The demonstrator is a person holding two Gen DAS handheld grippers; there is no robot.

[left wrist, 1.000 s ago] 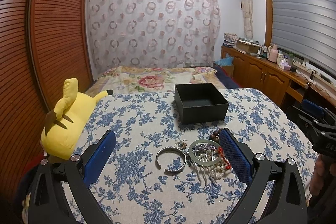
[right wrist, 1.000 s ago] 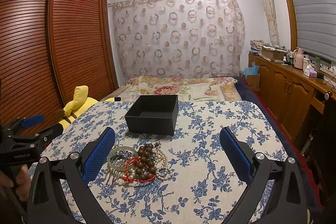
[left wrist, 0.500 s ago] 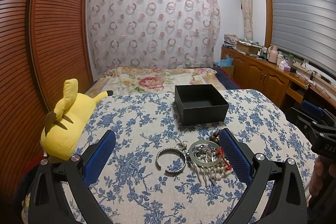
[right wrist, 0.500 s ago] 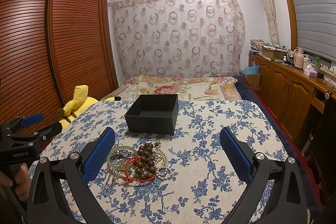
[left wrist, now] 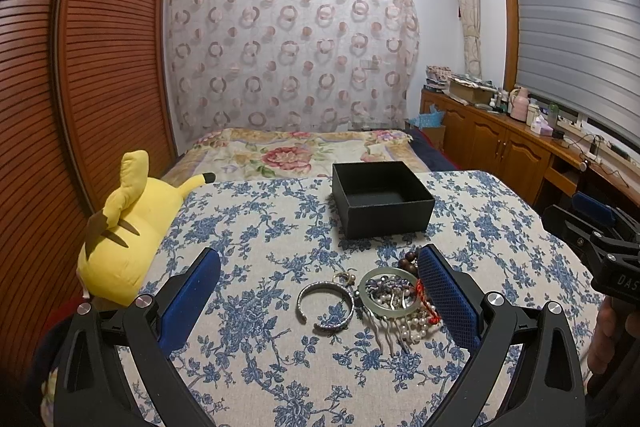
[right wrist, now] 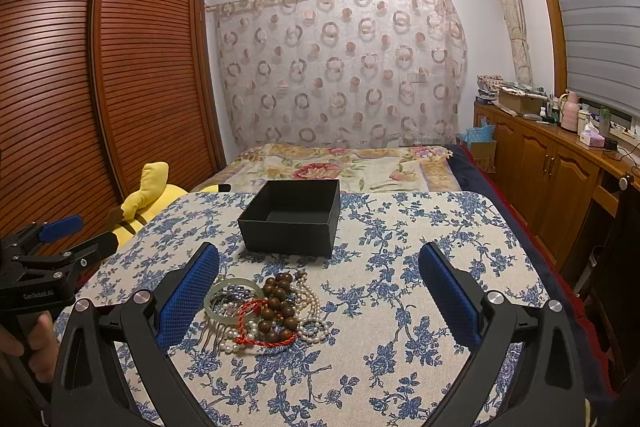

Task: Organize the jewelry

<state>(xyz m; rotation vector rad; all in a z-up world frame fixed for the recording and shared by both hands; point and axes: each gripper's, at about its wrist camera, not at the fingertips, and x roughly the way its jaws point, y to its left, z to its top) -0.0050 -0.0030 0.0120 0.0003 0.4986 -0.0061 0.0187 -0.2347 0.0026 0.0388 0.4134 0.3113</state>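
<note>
Both claws spread wide over the table – almost nothing has moved in the last second.
The left gripper point(left wrist: 320, 297) and right gripper point(right wrist: 320, 297) hold nothing; the black box point(left wrist: 382, 198) sits empty, the jewelry pile point(right wrist: 264, 311) just before it, and bare flowered tablecloth point(right wrist: 400, 259) lies open to the right.

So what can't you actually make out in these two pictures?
- Wooden beads: in the left wrist view, mostly hidden behind the left gripper's blue finger.
- Silver bangle: missing from the right wrist view, probably behind the right gripper's finger.
- Box floor: near part hidden by its front wall in both views.
- Pearls: too tangled to count strands.
</note>
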